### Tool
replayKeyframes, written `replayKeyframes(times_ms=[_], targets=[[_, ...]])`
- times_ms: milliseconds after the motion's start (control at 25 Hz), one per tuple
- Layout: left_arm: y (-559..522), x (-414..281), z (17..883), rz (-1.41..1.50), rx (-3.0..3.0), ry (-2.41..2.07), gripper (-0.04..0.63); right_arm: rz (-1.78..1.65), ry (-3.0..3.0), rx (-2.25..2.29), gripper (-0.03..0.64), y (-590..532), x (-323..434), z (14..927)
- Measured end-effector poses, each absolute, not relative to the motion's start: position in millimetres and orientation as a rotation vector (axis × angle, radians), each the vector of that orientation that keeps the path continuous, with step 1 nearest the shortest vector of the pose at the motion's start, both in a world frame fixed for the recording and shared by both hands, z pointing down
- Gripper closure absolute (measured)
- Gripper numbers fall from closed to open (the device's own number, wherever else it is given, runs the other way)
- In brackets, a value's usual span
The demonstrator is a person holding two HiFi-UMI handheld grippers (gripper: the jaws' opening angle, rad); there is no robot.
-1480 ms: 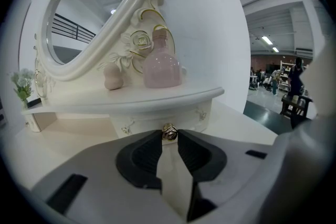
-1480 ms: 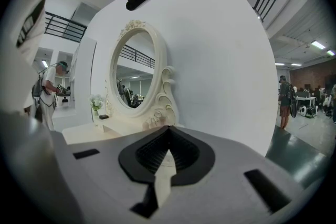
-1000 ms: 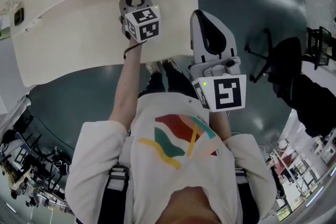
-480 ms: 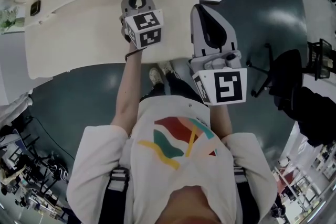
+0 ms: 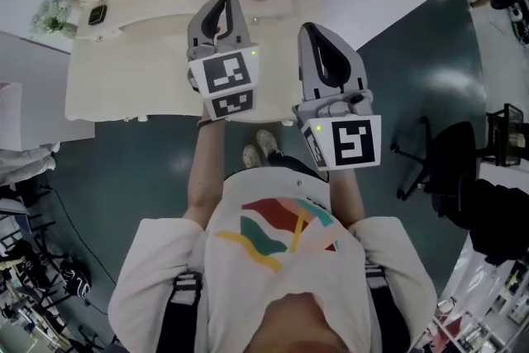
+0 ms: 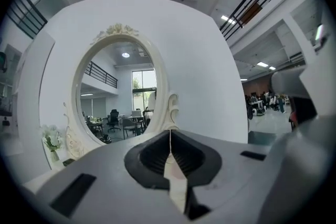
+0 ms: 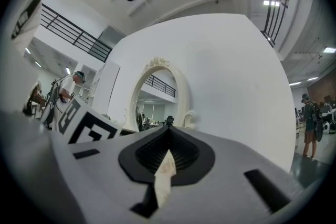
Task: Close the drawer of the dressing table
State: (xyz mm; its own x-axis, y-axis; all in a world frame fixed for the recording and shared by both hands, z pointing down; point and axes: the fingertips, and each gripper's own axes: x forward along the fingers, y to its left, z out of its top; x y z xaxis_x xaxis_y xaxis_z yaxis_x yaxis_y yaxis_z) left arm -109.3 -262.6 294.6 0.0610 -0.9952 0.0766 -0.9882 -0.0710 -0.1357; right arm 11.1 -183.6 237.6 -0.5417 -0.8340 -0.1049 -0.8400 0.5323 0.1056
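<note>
Table (image 5: 124,87): long axis runs left to right across our head view; its drawer sits in the front face, where we see nothing standing out | left tongs (image 5: 221,2): shut, empty, above the tabletop, so nearer | right tongs (image 5: 316,33): shut, empty, just past the table's right end.

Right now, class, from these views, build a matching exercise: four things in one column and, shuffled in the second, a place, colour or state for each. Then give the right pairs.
Column one
1. left claw
2. mirror
3. office chair
4. flowers

Column two
A. black, near the head view's right edge
B. shut, nothing held
C. oval, in a cream carved frame
D. white, at the mirror's lower left

Pairs: 1-B, 2-C, 3-A, 4-D
</note>
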Motion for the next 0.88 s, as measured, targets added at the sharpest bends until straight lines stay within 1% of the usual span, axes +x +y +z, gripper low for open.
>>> replayKeyframes(times_ms=[240, 520, 880], targets=[[-217.8, -122.5, 236.6, -0.097, -2.198, 2.105, 0.589, 0.275, 2.716, -1.417, 0.617, -173.8, -4.2, 220.3], [-163.1, -134.8, 197.2, 0.038, -2.131, 2.1, 0.589, 0.297, 2.731, -1.363, 0.617, -160.3, -18.5, 215.2], [-120.5, -129.7, 183.6, 0.031, -2.143, 2.096, 0.589, 0.29, 2.753, -1.325, 0.617, -145.9, -27.2, 219.2]])
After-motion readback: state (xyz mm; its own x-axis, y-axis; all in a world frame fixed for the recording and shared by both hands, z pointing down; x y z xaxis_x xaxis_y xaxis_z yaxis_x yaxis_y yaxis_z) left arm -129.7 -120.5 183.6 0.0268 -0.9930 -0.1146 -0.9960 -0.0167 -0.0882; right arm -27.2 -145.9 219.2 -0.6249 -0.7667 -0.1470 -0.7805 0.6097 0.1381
